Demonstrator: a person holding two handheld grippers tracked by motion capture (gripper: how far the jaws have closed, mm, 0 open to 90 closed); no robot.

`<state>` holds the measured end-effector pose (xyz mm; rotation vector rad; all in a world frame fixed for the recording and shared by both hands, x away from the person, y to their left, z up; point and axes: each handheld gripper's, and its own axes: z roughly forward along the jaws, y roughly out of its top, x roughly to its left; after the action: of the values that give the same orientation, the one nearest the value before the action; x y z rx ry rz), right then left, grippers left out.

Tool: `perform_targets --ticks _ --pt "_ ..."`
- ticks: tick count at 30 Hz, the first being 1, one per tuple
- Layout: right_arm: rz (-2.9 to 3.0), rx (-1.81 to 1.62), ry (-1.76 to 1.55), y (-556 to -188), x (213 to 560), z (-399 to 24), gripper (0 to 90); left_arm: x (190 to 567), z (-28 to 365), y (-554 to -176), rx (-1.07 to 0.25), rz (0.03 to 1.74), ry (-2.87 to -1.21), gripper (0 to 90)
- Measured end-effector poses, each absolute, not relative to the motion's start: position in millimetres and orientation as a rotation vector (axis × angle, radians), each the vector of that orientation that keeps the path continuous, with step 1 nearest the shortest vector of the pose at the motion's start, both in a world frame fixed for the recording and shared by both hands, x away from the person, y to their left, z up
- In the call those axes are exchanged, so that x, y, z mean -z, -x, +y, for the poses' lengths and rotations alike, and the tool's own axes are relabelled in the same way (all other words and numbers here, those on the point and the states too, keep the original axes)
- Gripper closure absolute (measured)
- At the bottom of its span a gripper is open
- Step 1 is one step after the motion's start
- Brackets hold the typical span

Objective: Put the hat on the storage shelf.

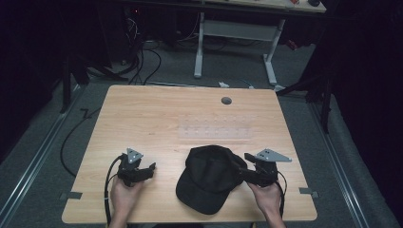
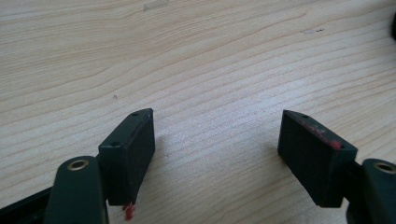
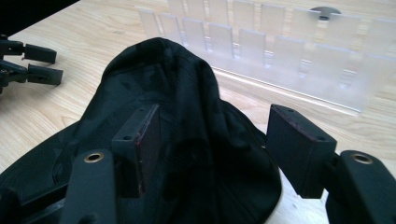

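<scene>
1. Sitting at the near edge of the table [image 1: 142, 109], a black cap [image 1: 209, 176] lies between the two grippers, crown away from the person, brim toward them.
2. Right gripper [image 1: 248, 167]: jaws spread wide, nothing pinched. In the right gripper view the cap [image 3: 187, 140] bulges straight ahead and partly between the jaws, but the pads stand off the cloth, so released, not grasping.
3. Right gripper is just beside the cap's right side, close to touching; can't tell from the high view if the tips brush the fabric.
4. Left gripper [image 1: 151, 167]: jaws also apart, empty. The left gripper view shows bare wood between its pads [image 2: 140, 144], no cloth.
5. Cap lies to the left gripper's right, apart from it with clear table between. Right hand [image 1: 268, 199] is plainly the nearer one.
6. Cap's long axis, crown to brim, runs roughly near-far and leans a bit left at the brim end, so it crosses the right gripper's reach line; the gripper faces the cap's side, not its brim.
7. Clear slotted rack [image 1: 216, 130] lies flat beyond the cap, ahead of the right gripper and off to its right in its own view [image 3: 280, 51]; apart from the cap.
8. Judgement: any next grab goes to the right gripper, a short push forward and closing on the side cloth. Loose fabric may bunch or slip.
</scene>
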<state>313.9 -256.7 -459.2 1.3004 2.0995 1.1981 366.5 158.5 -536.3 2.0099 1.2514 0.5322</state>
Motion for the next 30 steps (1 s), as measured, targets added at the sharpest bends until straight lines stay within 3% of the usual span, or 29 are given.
perform_targets --ticks 15,30 --pt "2.166 -1.165 -1.319 -343 466 -237 35.6 536 158 -367 -0.528 1.244 -2.019 25.5" --pt "2.202 -1.162 -1.395 -358 477 -235 47.6 536 157 -367 -0.529 1.239 -2.027 23.8"
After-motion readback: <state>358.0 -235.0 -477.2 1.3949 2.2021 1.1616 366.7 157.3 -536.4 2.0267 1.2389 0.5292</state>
